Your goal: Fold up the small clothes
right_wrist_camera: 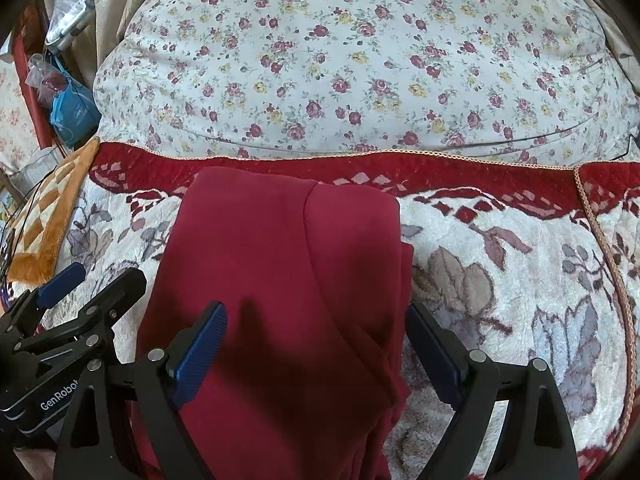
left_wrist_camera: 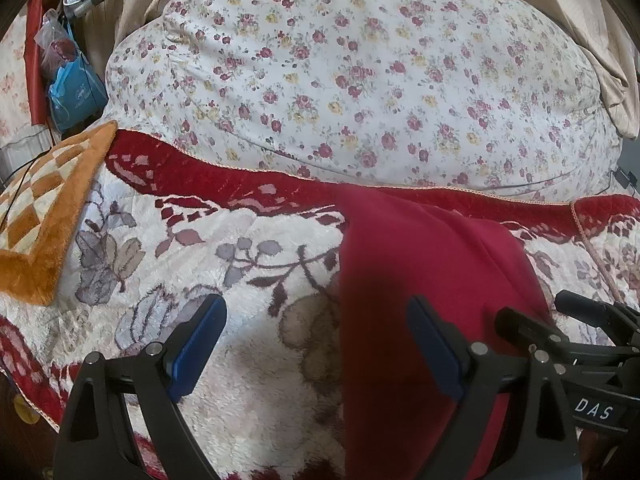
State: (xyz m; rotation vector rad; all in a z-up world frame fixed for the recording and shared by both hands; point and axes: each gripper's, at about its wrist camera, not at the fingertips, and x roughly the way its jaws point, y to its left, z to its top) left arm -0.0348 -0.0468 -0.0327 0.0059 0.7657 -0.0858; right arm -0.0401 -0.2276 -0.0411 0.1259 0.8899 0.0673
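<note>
Right wrist view: right gripper [right_wrist_camera: 316, 344], jaws wide, empty, above folded crimson fleece garment [right_wrist_camera: 280, 280]; left gripper [left_wrist_camera: 316, 340] likewise spread wide, holding nothing. Garment's near end cut off, contact apparently none.

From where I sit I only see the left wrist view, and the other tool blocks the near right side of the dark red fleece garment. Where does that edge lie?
Observer: In the right wrist view, the dark red fleece garment has its right edge on the white plush flowered blanket, just inside the right finger of the right tongs.
Operator: Are those tongs gripping it?
Observer: No. They are wide open, with one finger over the cloth and the other beside its edge.
Operator: Is that side lying flat?
Observer: Not quite. Near that edge the cloth is bunched into lengthwise folds.
</note>
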